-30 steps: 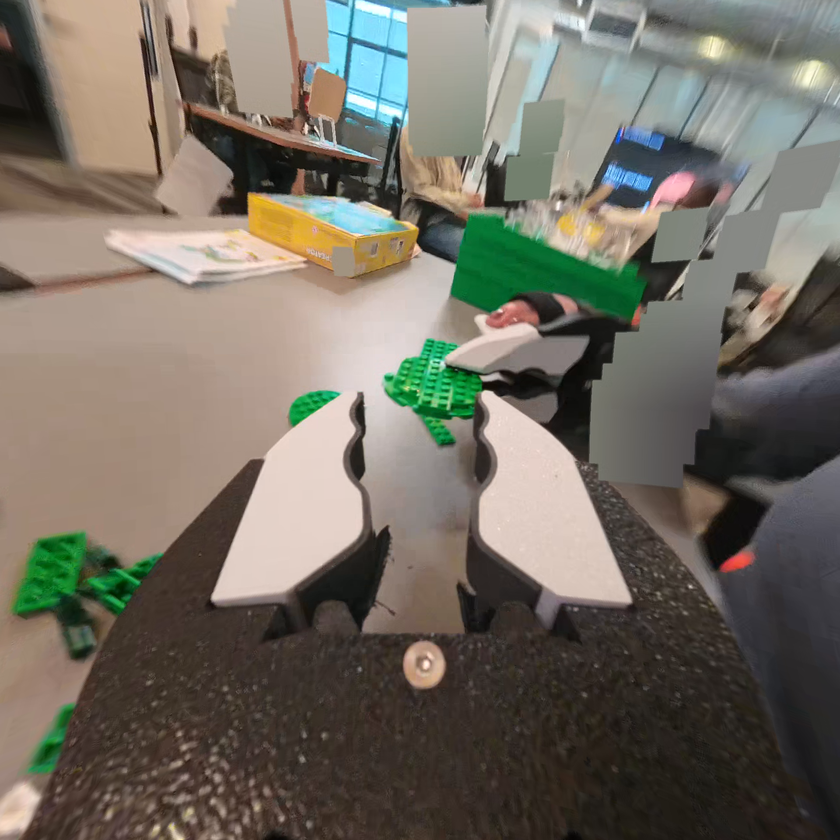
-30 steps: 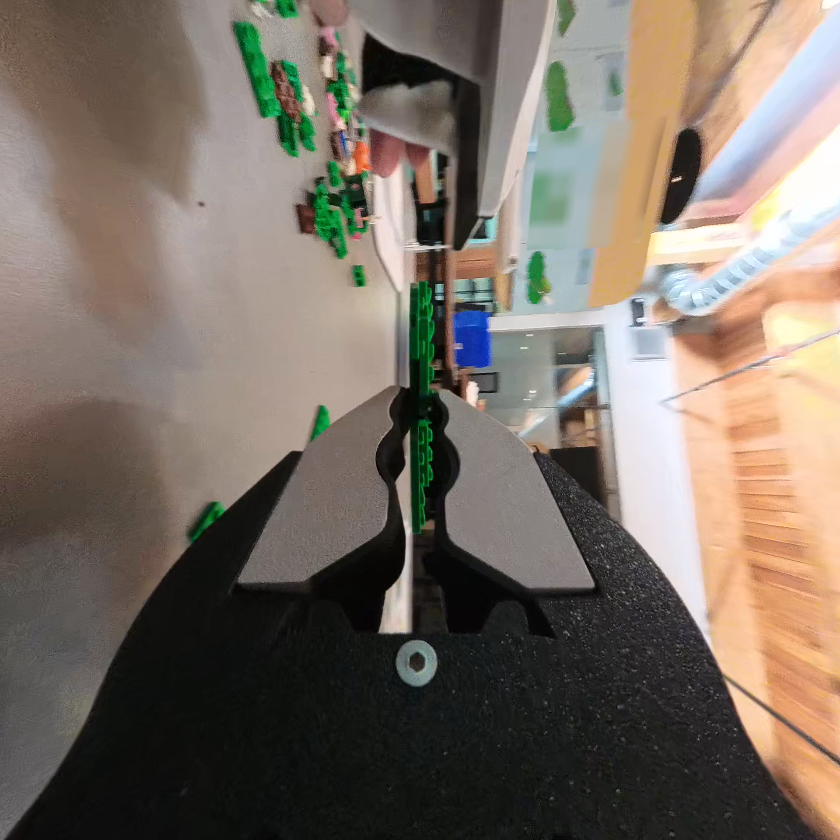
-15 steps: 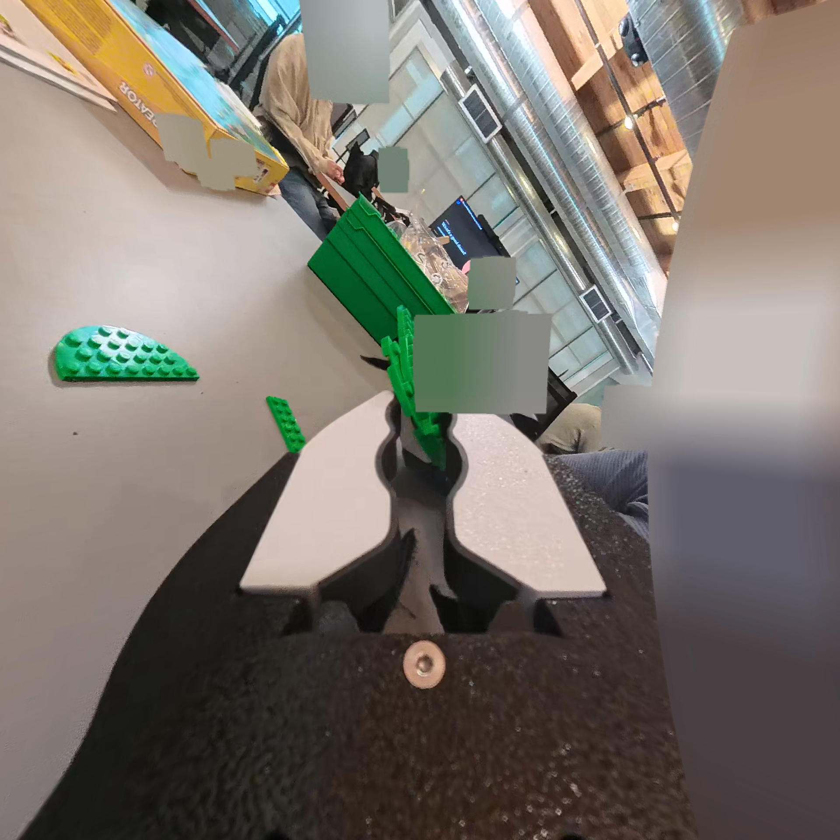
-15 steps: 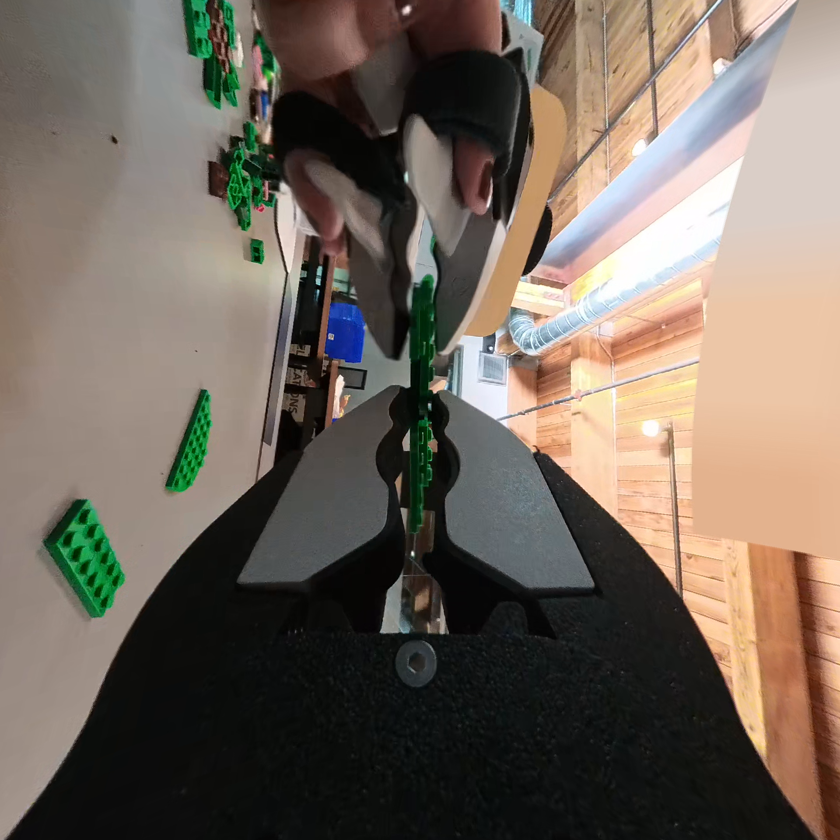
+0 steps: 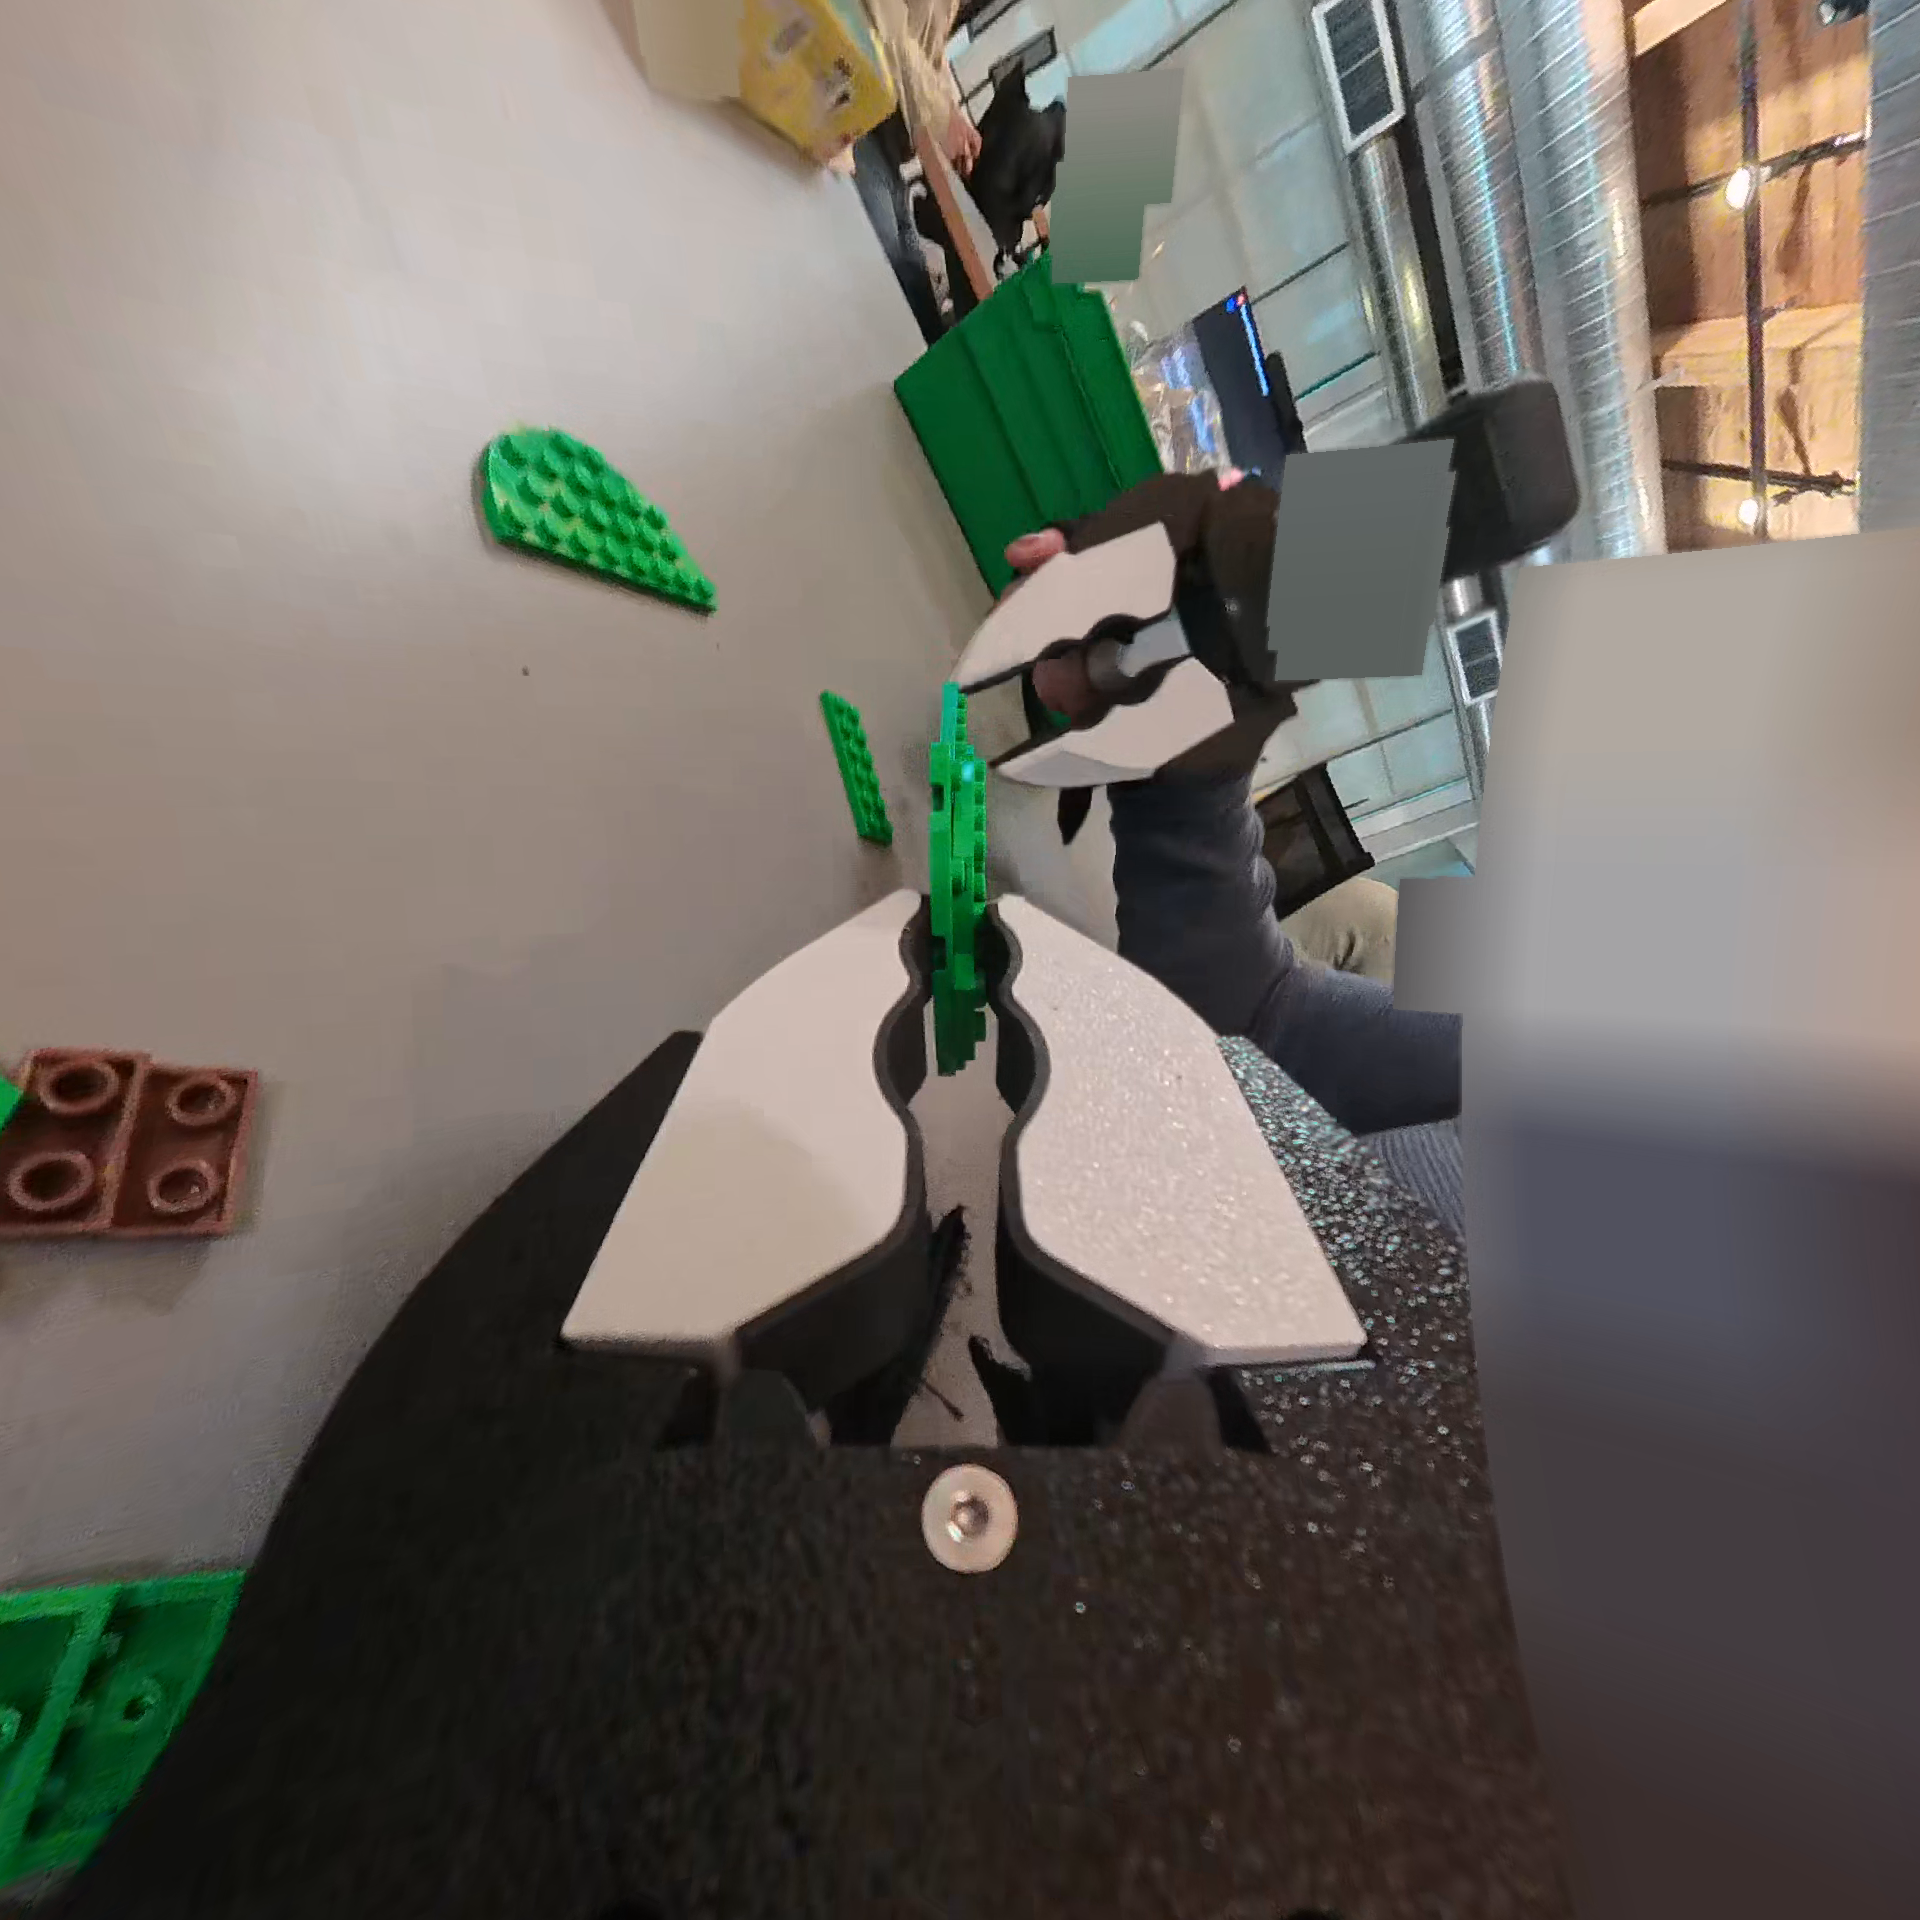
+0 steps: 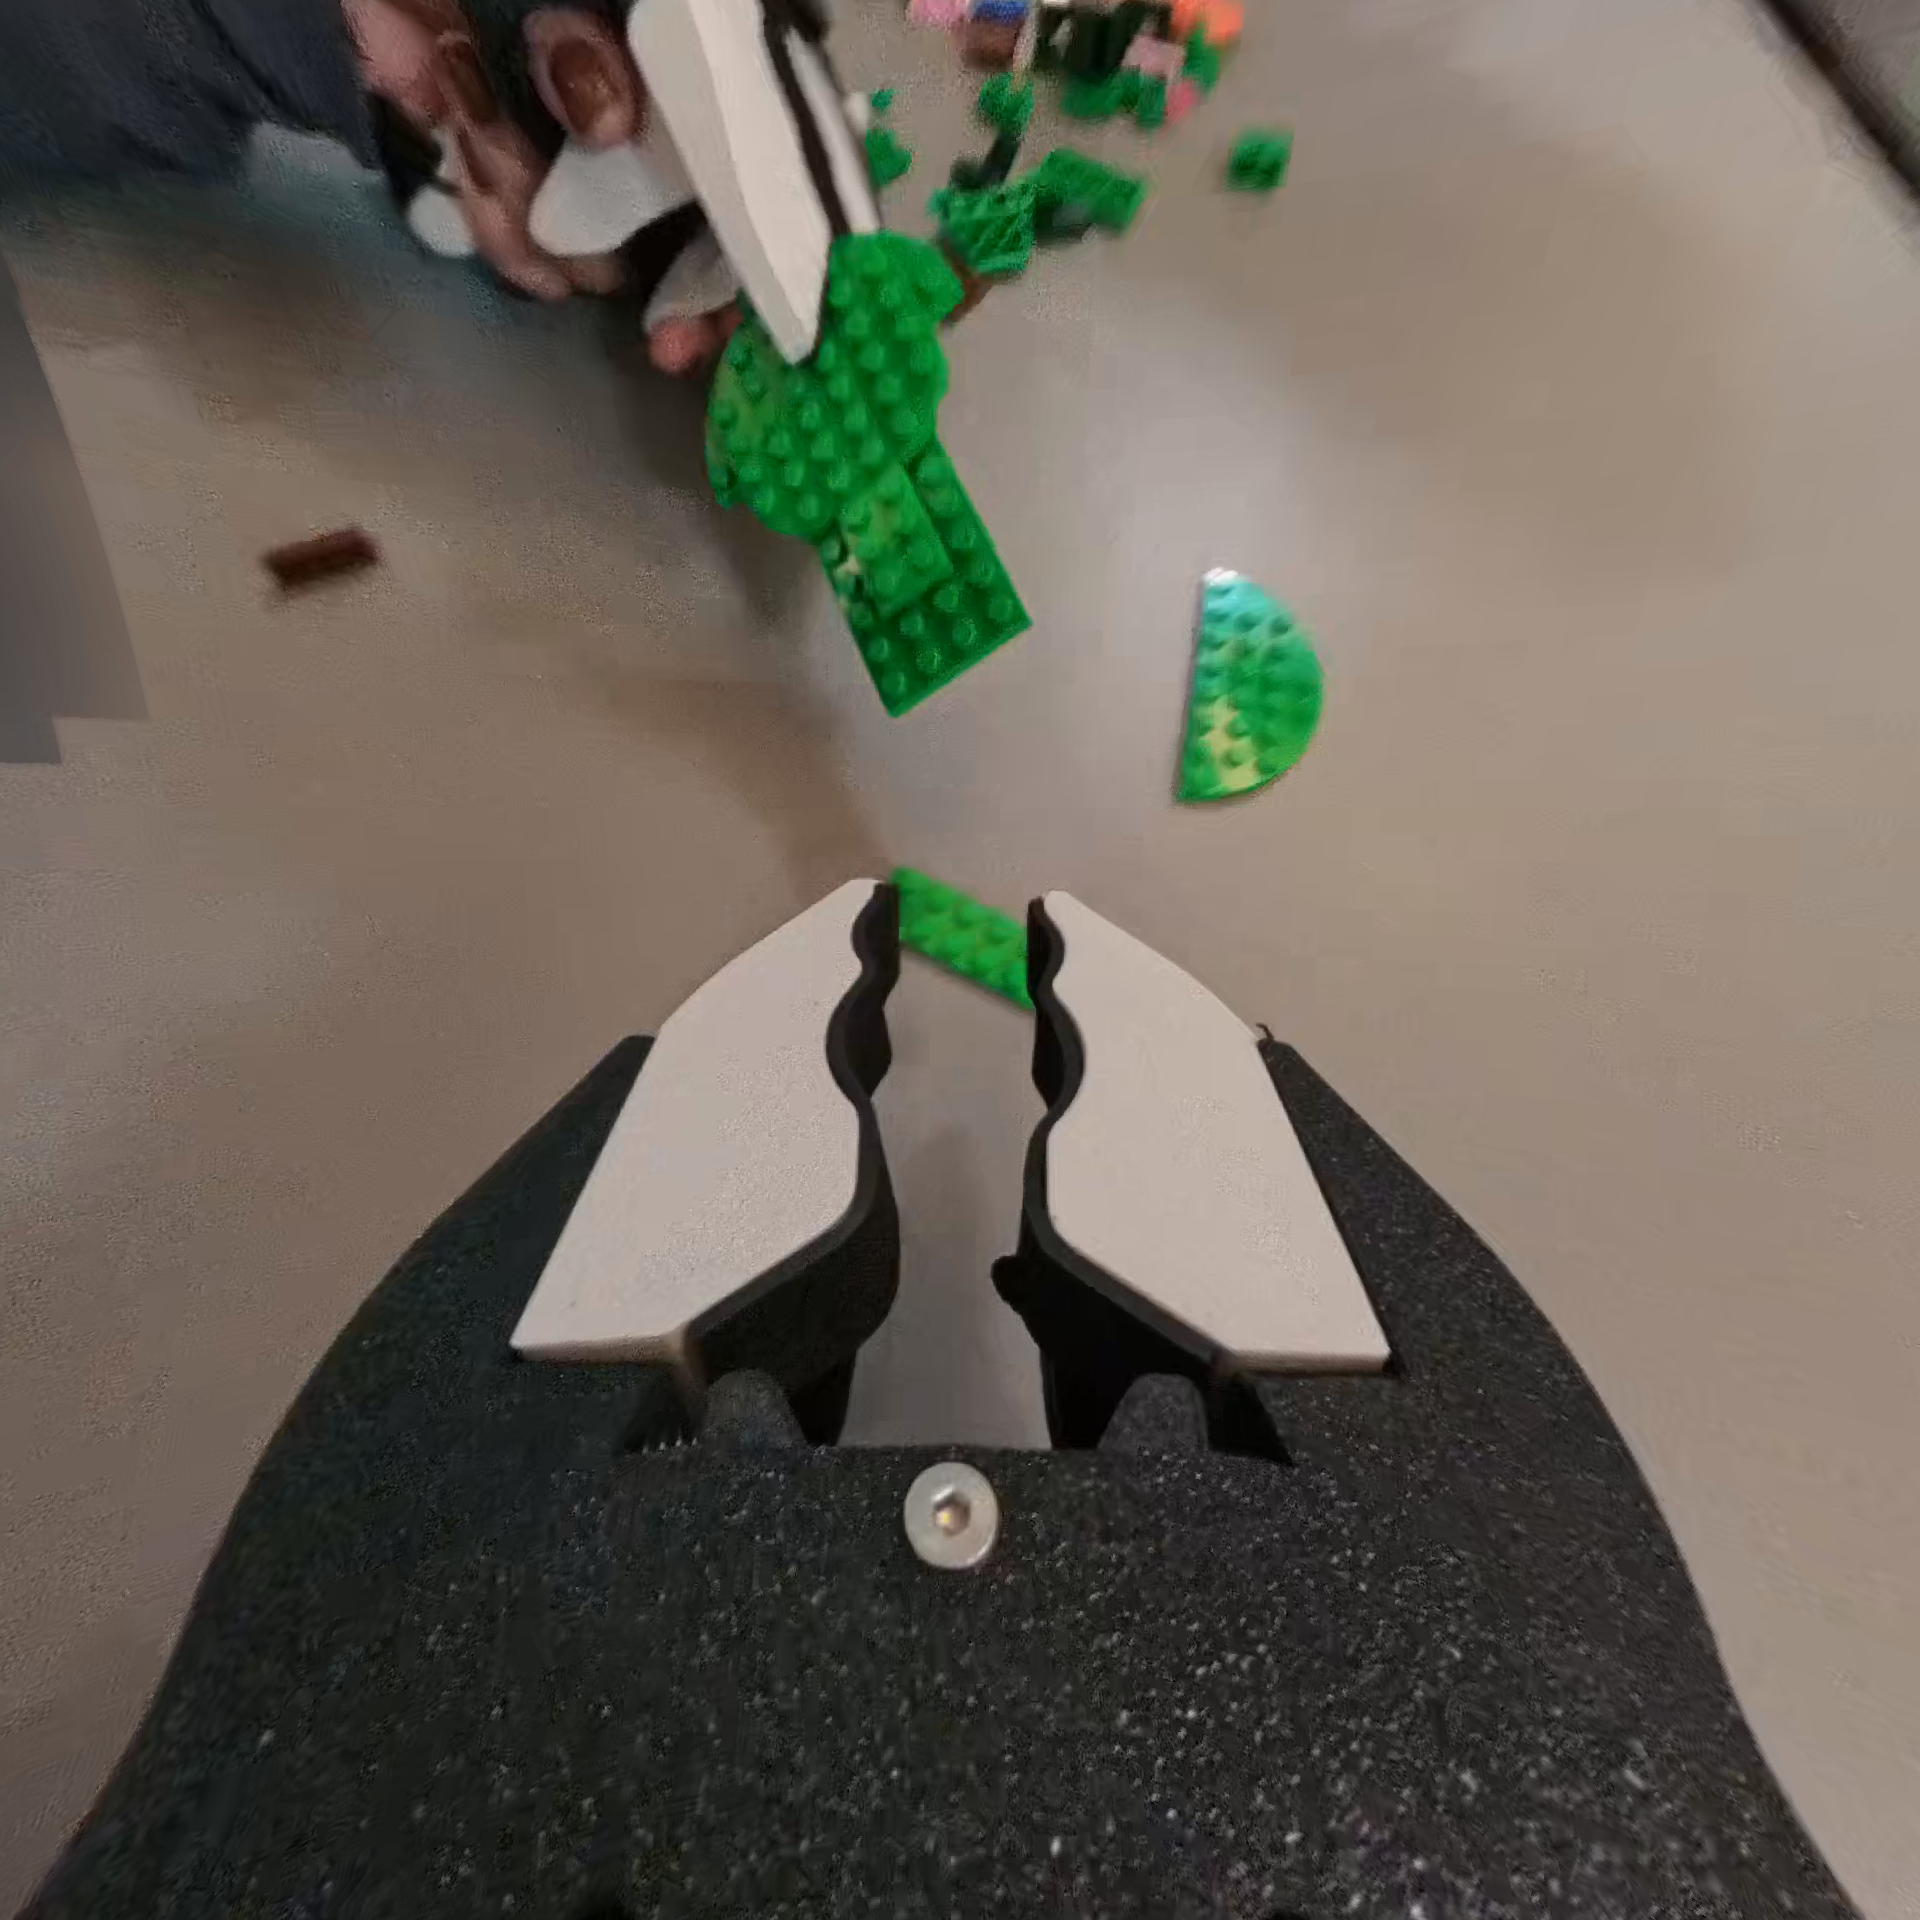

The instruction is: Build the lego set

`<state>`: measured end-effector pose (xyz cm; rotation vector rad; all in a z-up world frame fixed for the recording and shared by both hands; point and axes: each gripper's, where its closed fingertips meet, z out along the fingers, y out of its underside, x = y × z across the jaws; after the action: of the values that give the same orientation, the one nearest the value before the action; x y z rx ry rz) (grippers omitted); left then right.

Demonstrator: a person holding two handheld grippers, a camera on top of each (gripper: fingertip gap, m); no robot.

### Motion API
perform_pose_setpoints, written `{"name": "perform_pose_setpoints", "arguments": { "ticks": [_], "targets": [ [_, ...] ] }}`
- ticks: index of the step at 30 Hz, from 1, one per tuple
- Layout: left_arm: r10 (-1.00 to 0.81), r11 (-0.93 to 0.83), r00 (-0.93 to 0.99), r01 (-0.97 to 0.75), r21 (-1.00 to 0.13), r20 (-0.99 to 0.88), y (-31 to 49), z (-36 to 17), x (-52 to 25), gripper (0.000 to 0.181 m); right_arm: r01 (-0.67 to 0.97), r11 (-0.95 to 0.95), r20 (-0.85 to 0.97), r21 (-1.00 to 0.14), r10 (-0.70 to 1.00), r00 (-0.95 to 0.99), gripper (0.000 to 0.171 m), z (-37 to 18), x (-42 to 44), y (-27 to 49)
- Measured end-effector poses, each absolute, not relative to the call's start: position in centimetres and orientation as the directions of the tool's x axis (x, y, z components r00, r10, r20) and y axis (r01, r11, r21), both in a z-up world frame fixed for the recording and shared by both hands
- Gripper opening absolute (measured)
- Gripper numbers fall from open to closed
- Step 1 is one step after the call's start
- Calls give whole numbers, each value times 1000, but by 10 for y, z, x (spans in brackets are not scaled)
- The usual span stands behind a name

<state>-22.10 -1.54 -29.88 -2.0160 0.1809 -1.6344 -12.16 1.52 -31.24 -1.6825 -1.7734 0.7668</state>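
My left gripper is shut on a green plate assembly, seen edge-on and held off the table. In the right wrist view the assembly shows its studded face, with the left gripper on its far end. My right gripper is open and empty, pointing down at the table. A narrow green plate lies on the table and shows between its tips. The right gripper also shows in the left wrist view, open, just beyond the assembly's far edge.
A green half-round plate lies right of the assembly, also seen in the left wrist view. A brown brick, green pieces, a loose pile, a green box and a yellow box sit on the grey table.
My left gripper closed on the assembly while the right still held it. The right gripper then let go, opened and swung down toward the table over the narrow plate.
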Motion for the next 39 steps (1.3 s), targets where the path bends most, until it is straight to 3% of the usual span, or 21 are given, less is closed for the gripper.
{"name": "perform_pose_setpoints", "arguments": {
  "ticks": [6, 9, 14, 21, 27, 33, 39],
  "targets": [
    [-417, -841, 275, 244, -482, 866, -11, -297, -232, 7, 611, 159, -73, -776, 938, -338, 15, -305, -152, -53],
    [-422, -826, 309, 258, -502, 853, -8, -297, -239, 7, 631, 294, -40, -718, 888, -458, 14, -313, -180, -100],
    [-428, -785, 353, 313, -535, 832, 1, -294, -248, 7, 735, 107, -166, -669, 943, -289, 11, -322, -214, -141],
    [-447, -771, 340, 324, -549, 828, 0, -289, -246, 7, 754, 104, 17, -649, 992, -122, 20, -337, -226, -144],
    [-439, -779, 297, 345, -524, 848, 0, -288, -245, 7, 800, 1, 60, -601, 997, 44, 12, -344, -206, -126],
    [-437, -784, 271, 352, -511, 858, -1, -288, -242, 7, 755, -153, 49, -637, 970, 238, 13, -334, -181, -112],
    [-445, -796, 264, 321, -513, 856, -5, -289, -232, 7, 718, -208, 12, -664, 957, 289, 13, -335, -188, -124]
  ]
}}
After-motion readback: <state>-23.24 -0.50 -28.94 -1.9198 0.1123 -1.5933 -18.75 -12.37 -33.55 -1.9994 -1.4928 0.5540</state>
